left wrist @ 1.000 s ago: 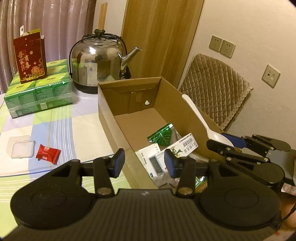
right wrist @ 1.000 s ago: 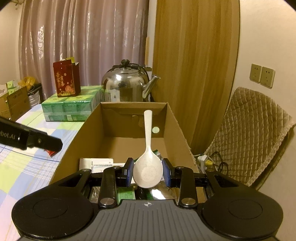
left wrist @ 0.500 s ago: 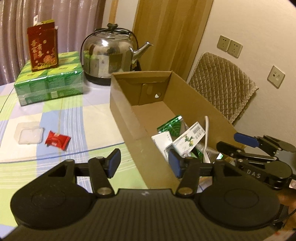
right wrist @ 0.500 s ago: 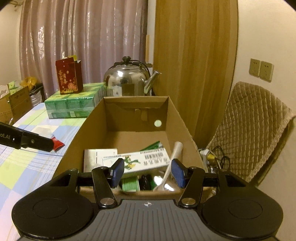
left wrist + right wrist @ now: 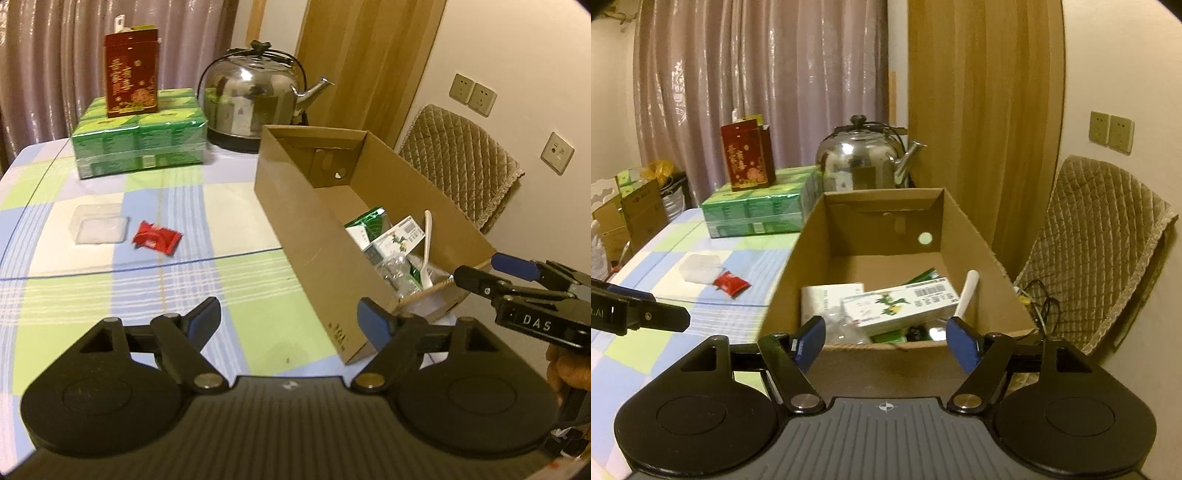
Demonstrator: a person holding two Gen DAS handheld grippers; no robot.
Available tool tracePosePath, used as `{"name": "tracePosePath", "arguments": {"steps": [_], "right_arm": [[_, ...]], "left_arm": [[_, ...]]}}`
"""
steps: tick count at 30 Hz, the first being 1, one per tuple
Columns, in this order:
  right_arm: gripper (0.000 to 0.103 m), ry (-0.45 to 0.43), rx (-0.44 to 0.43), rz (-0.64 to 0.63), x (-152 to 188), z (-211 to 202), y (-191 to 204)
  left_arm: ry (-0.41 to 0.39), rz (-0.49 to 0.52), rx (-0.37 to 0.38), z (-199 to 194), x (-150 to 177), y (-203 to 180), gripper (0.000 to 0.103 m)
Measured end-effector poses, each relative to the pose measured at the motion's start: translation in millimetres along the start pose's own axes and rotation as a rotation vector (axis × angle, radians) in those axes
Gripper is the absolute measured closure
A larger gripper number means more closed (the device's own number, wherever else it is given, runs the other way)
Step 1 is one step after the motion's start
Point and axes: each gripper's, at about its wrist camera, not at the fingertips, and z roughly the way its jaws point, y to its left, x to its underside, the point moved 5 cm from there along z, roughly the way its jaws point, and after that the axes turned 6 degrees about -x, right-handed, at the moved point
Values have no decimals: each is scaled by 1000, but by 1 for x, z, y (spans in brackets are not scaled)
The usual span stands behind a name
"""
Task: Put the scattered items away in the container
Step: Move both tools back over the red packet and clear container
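Note:
An open cardboard box (image 5: pixel 317 236) (image 5: pixel 960 218) stands on the table's right side. Inside it lie a white spoon (image 5: pixel 966 295) (image 5: pixel 427 243), a white-and-green medicine carton (image 5: pixel 901 306) (image 5: pixel 397 236), a green packet (image 5: pixel 367 219) and other small packs. A red snack packet (image 5: pixel 157 238) (image 5: pixel 731 283) and a clear plastic lid (image 5: pixel 99 227) (image 5: pixel 701 267) lie on the checked tablecloth left of the box. My left gripper (image 5: pixel 290 319) hangs over the cloth by the box's near left corner, its jaws opening, nothing between them. My right gripper (image 5: pixel 884 339) is at the box's near end, jaws opening and empty.
At the table's back stand a steel kettle (image 5: pixel 255 98), a wrapped block of green tissue packs (image 5: pixel 138 138) and a red gift box (image 5: pixel 131 75) on top. A quilted chair (image 5: pixel 1097 251) and wall sockets (image 5: pixel 1111 132) are to the right. More cartons (image 5: pixel 631 206) sit far left.
The right gripper let go of the white spoon, which now lies in the box, and drew back. Both grippers' jaws widened. The left gripper moved back and left, off the box, over the tablecloth.

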Motion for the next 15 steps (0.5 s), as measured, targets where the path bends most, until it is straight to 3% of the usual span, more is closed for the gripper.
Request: {"name": "tracePosePath", "arguments": {"steps": [7,12,15], "right_arm": [[22,16,-31,9,0,-8,26],[7,8,-57,-22,-2,-15,50],[5,7,-78,-32,-3,-16,63]], "left_arm": [[-19,-16,-40,-30,16,25,10],[-20,-57,-64,-46,30,47,4],[-18,-74,-82,-55,38,61,1]]}}
